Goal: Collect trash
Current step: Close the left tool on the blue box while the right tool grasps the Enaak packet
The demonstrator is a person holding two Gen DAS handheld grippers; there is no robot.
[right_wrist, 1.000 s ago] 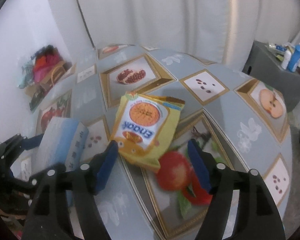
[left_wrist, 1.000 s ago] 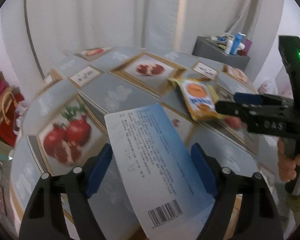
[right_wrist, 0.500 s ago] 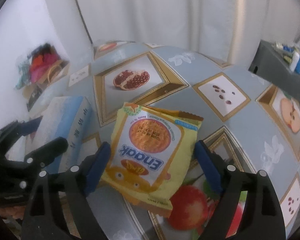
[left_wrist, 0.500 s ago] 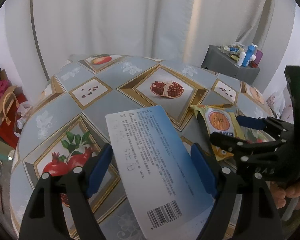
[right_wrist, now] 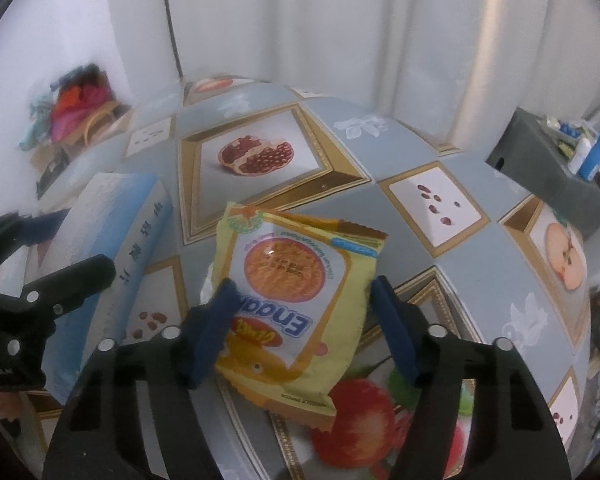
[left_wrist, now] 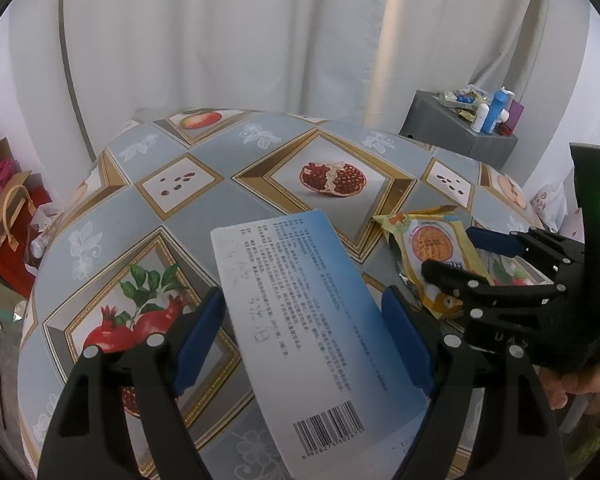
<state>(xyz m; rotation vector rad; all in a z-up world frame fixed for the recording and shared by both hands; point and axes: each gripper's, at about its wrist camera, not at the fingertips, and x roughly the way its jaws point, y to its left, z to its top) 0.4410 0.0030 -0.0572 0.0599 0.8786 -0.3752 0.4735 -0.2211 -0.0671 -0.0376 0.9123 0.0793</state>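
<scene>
The yellow snack packet is being bracketed by the right gripper in the lower centre of the right wrist frame. Its blue pads are being held spread, one at each side edge of the packet; the left one is being seen just at or over the packet's edge, while contact at the right one cannot be told. No pinch is being shown. The packet is lying on the patterned tablecloth, its long axis running away from the claw toward the upper centre of the frame, so the closing line of the jaws is being crossed squarely by its short width. It is judged that the coming move turns on this: a straight closing should gather the packet across its width, with the right hand the nearer one.

In the left wrist frame, the blue-and-white carton is being carried between the pads of the left gripper, slanting from lower right to upper centre; the pads appear apart from its sides, so whether it is being clamped cannot be told.

Only the left wrist view is showing the packet from the side, at right centre, with the right gripper's fingers on either side of it. The packet's printed face and its tilt are being shown only in the right wrist view.
</scene>
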